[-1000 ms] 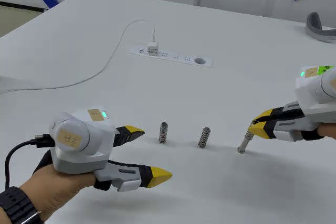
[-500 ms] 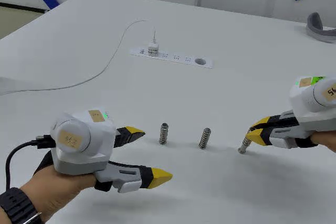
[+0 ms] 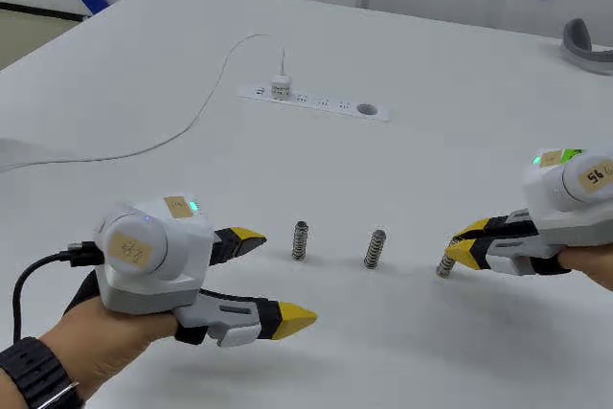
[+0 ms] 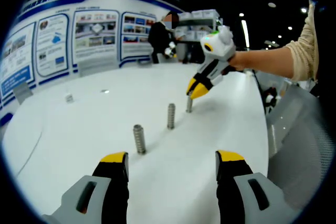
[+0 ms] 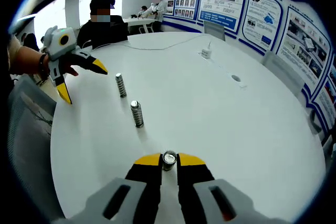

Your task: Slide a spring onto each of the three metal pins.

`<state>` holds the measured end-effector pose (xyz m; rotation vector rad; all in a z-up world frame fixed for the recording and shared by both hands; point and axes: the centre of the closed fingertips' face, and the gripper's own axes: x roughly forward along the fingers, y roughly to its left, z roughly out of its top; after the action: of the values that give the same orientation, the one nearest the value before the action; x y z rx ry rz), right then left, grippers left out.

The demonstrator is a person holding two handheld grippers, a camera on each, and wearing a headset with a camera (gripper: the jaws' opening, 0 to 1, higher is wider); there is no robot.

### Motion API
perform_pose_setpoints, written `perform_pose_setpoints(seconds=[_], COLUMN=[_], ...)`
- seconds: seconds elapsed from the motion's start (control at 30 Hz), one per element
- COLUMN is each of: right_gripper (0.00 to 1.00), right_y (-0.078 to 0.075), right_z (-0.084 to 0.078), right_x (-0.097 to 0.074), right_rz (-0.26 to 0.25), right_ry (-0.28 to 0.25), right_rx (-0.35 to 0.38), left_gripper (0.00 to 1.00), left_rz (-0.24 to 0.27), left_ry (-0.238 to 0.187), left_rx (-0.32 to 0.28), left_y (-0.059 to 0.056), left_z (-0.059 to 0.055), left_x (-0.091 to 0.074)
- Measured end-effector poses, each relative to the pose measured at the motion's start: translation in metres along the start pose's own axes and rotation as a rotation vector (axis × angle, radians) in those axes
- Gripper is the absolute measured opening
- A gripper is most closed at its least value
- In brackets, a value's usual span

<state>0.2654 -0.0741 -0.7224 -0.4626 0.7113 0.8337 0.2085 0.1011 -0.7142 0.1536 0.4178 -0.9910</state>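
While my left gripper [image 3: 280, 275] sits at lower left of the head view, its jaws are spread wide and hold nothing, the yellow tips just above the white table [image 3: 412, 55]. My left hand [image 3: 91, 347] wraps its body, and a black cable [image 3: 29, 280] runs off at the frame's left edge.

My right gripper [image 5: 169, 161] is at the right edge of the head view, jaws nearly together and pinched on the top of the third pin [image 3: 445, 264]. In the right gripper view that pin's round metal top sits right between the two yellow tips at bottom centre. I can't tell whether the pads press on coils or on bare metal. In the head view the third pin leans slightly.

Three pins stand in a row across the middle of the head view. The first pin [image 3: 300, 240] is upright with a spring on it, just right of my left gripper's upper tip. The middle pin [image 3: 374, 249] also carries a spring and stands between the other two.

A white power strip [image 3: 314, 102] lies at upper centre with a white plug [image 3: 280, 88] in it, and its thin white cord [image 3: 196, 117] curves off to the left. A grey curved object [image 3: 584, 50] is at upper right. People stand in the background of both gripper views.
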Motion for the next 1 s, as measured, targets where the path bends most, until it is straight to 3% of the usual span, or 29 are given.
perform_pose_setpoints(seconds=[0.73,1.0], right_gripper=[0.13,0.18], right_y=[-0.0012,-0.0018], right_z=[-0.0052,-0.0046], right_x=[0.0060,0.0035], right_rz=[-0.012,-0.022], right_ry=[-0.006,-0.019], right_rx=[0.015,0.020], left_gripper=[0.68,0.69], left_rz=[0.001,0.000], left_ry=[-0.002,-0.005], left_rx=[-0.002,-0.001], left_y=[0.0015,0.0017], left_z=[-0.0003,0.0009], left_x=[0.0009,0.0012])
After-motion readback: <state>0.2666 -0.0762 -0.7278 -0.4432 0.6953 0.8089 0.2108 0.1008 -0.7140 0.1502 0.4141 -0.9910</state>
